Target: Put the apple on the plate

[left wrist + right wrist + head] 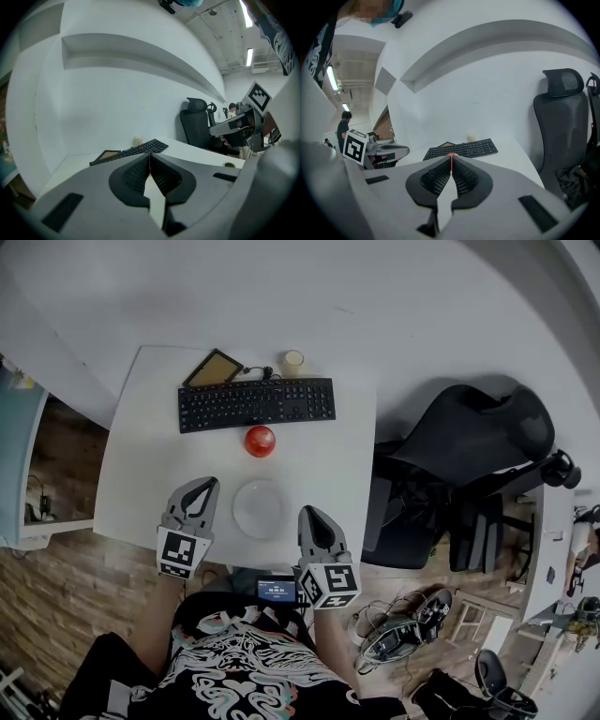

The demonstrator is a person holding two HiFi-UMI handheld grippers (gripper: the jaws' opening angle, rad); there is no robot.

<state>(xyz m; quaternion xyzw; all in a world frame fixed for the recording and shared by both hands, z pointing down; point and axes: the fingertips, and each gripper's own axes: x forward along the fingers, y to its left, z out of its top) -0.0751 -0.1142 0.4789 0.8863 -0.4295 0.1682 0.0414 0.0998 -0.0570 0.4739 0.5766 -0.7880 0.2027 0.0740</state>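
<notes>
A red apple [260, 440] sits on the white table [141, 465], just in front of the black keyboard [257, 404]. A white plate [259, 509] lies nearer me, between my two grippers. My left gripper [207, 485] is shut and empty, to the left of the plate. On the plate's right my right gripper [308, 514] is shut and empty too. In the right gripper view only a red sliver of the apple [451, 154] shows above the closed jaws of the right gripper [451, 159]. The jaws of the left gripper [149, 156] hide both apple and plate in the left gripper view.
A framed tablet [213, 368] and a small pale cup [293, 360] stand behind the keyboard. A black office chair [469, 456] stands right of the table. Bags and clutter [403, 629] lie on the floor at lower right. A phone-like device [277, 591] hangs at my chest.
</notes>
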